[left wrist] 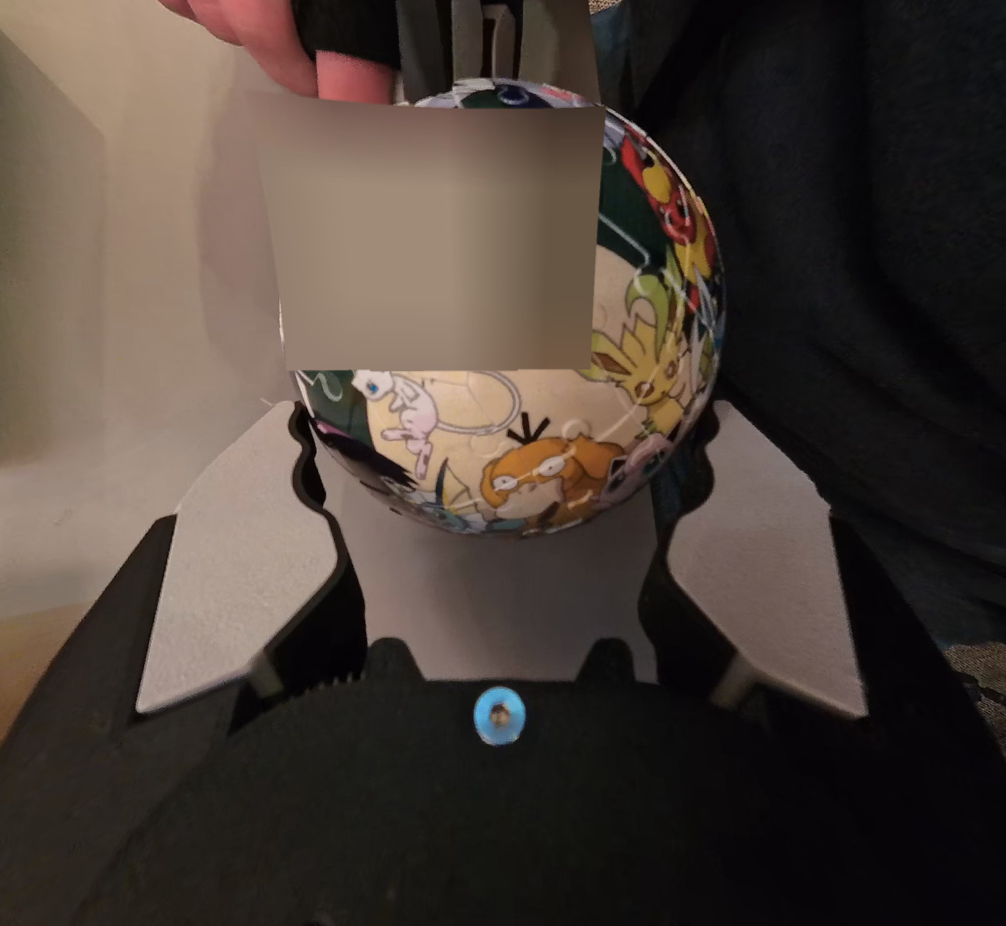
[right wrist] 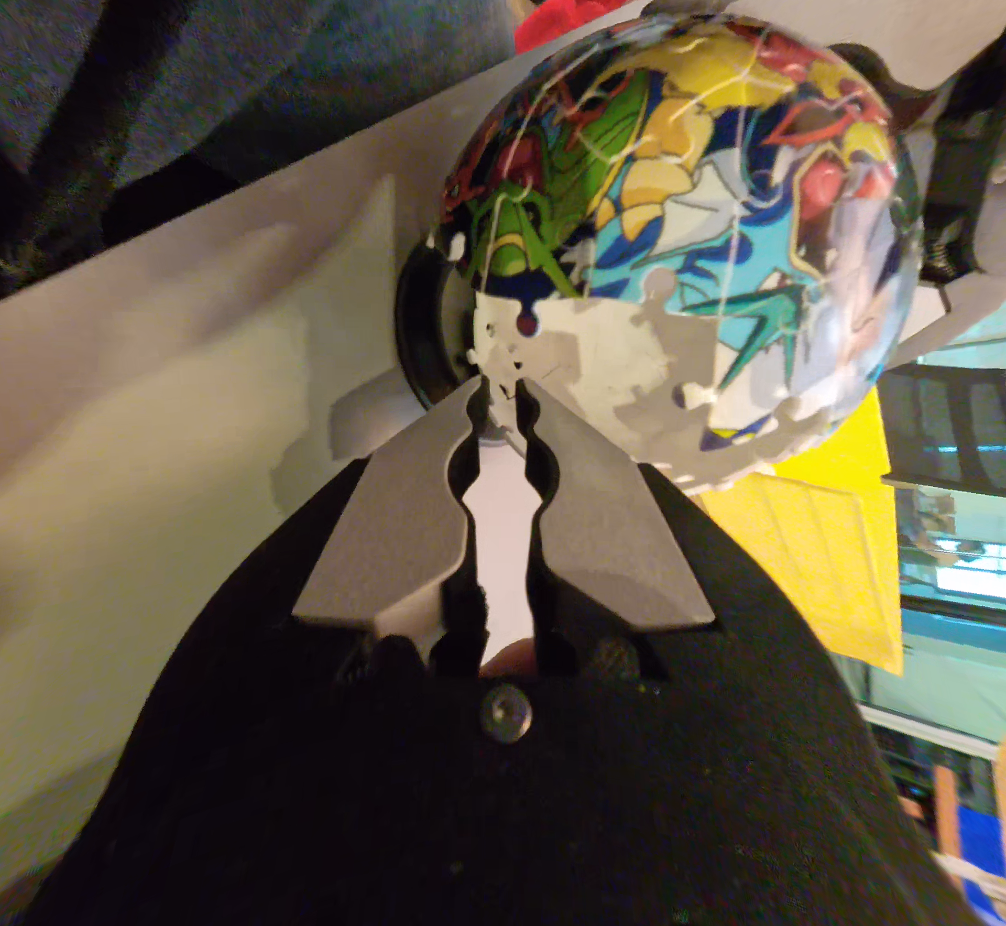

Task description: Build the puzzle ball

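Observation:
The puzzle ball (left wrist: 544,464) is printed with colourful cartoon creatures. My left gripper (left wrist: 506,410) is shut on it, one finger on each side, and holds it up. In the right wrist view the ball (right wrist: 707,192) has a jagged open gap at its lower side that shows its white inside. My right gripper (right wrist: 502,389) is nearly closed, pinching a white puzzle piece (right wrist: 503,355) at the edge of that gap. The right gripper also shows behind the top of the ball in the left wrist view (left wrist: 490,28), held by a hand (left wrist: 245,1). A blurred patch hides part of the ball.
A person's dark clothing (left wrist: 816,192) fills the right side. A pale surface (left wrist: 109,410) lies to the left. A yellow bin (right wrist: 816,546) and a red cloth (right wrist: 571,1) sit beyond the ball. A black ring (right wrist: 419,322) shows behind it. My hands' fingertips stand some 7 centimetres from each other.

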Demonstrator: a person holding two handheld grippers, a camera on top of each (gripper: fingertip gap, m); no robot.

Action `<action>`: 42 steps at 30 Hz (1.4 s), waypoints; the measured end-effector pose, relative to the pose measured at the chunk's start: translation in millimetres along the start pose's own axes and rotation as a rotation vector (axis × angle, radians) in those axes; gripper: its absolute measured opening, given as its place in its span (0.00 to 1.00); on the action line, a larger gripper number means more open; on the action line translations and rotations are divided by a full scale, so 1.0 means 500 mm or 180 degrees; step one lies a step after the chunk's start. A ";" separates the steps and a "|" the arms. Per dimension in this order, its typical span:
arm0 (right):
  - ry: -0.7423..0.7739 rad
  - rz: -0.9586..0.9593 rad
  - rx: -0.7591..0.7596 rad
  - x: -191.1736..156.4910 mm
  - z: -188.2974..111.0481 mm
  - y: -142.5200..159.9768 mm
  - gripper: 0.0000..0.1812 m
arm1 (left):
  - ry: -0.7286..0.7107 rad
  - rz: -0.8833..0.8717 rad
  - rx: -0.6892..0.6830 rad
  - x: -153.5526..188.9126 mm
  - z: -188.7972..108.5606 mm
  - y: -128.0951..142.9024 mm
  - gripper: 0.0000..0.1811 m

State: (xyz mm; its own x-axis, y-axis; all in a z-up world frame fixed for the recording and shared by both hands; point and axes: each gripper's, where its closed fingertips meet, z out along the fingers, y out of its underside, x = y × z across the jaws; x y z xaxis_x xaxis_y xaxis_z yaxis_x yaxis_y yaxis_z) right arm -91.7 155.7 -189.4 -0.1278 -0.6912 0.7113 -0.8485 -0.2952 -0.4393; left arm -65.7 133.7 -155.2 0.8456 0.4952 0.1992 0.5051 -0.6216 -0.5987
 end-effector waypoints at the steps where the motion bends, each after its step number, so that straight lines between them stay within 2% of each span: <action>1: -0.0012 0.0083 0.0032 -0.001 0.002 -0.003 0.04 | 0.0000 -0.0001 0.0000 0.000 0.000 0.000 0.71; 7: -0.0190 0.0737 0.0274 -0.016 0.008 -0.027 0.11 | -0.0004 0.0003 -0.0010 0.000 0.001 -0.001 0.71; 10: -0.0291 0.1052 0.0382 -0.021 -0.009 -0.035 0.22 | -0.0007 0.0001 -0.0002 0.000 0.001 -0.001 0.71; 14: -0.0803 0.1458 0.0476 -0.063 -0.022 -0.051 0.41 | 0.0006 0.0010 -0.0001 -0.001 0.002 -0.001 0.71; 16: -0.0939 0.1418 0.0378 -0.082 -0.015 -0.050 0.42 | 0.0014 0.0013 -0.0004 -0.001 0.002 -0.002 0.71; 21: -0.0950 0.1534 0.0319 -0.075 0.006 -0.059 0.49 | 0.0013 0.0009 -0.0016 -0.002 0.003 -0.003 0.71; 27: -0.1293 0.1790 0.0224 -0.089 0.013 -0.060 0.49 | 0.0017 0.0004 -0.0018 -0.002 0.004 -0.003 0.71; 42: -0.1241 0.2053 -0.0071 -0.094 0.018 -0.059 0.55 | 0.0005 0.0014 0.0002 -0.002 0.004 -0.003 0.71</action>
State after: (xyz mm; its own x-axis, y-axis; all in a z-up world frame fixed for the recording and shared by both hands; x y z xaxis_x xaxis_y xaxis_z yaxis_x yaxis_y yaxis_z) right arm -56.2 190.9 -214.6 -0.4154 -0.9070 0.0692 -0.6776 0.2578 -0.6887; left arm -67.9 135.4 -156.1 0.8480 0.4916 0.1978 0.5014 -0.6234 -0.5999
